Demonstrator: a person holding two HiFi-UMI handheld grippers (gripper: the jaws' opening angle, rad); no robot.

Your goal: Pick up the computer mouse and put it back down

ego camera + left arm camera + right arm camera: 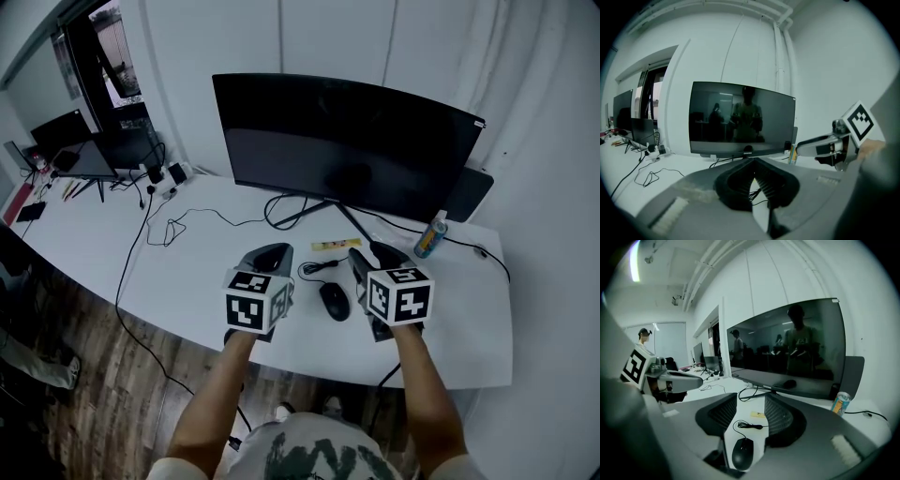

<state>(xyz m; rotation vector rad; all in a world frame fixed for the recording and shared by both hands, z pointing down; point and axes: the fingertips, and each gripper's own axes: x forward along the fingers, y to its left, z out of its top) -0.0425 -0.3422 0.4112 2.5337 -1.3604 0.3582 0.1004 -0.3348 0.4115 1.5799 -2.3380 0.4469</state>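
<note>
1 mouse [334, 300] before 1 monitor [342, 145] | 1 can [429, 236] at monitor's right end | left gripper [753, 160] claw pinched, empty | right gripper [751, 397] claw half-wide, empty

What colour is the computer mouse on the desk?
Black. The computer mouse shows best in the right gripper view.

Dark curved monitor [347, 141] on white desk [187, 272], drink can [430, 236] near its right end, yellow strip [336, 246] before its stand
</note>
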